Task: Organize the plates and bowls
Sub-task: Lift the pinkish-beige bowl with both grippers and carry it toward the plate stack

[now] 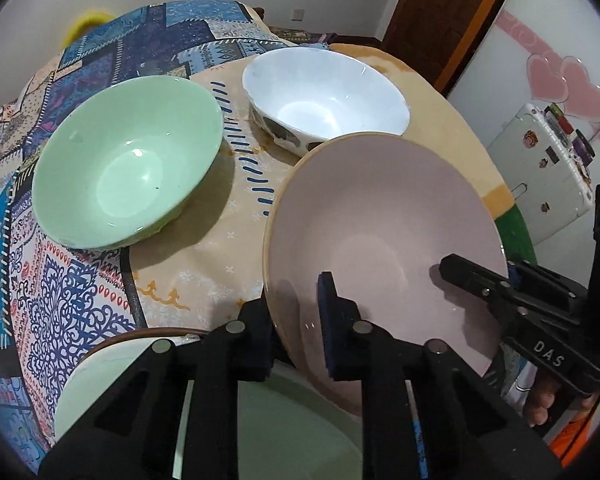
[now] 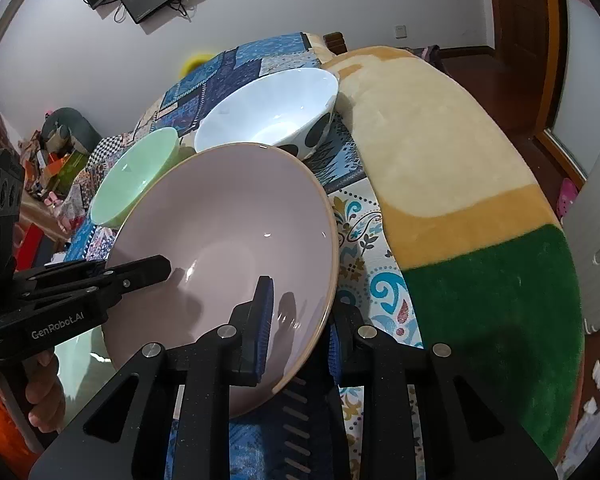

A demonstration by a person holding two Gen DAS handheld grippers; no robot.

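Observation:
A pale pink plate with a tan rim is held in the air by both grippers, one on each side of its rim. My left gripper is shut on its left rim; it also shows in the right wrist view. My right gripper is shut on the plate's right rim; it also shows in the left wrist view. A green bowl and a white bowl with dark spots stand on the table behind. A green plate lies below the pink one.
The table wears a patchwork blue cloth and a cream, orange and green fleece. A white fridge with magnets stands to the right. A wooden door is behind.

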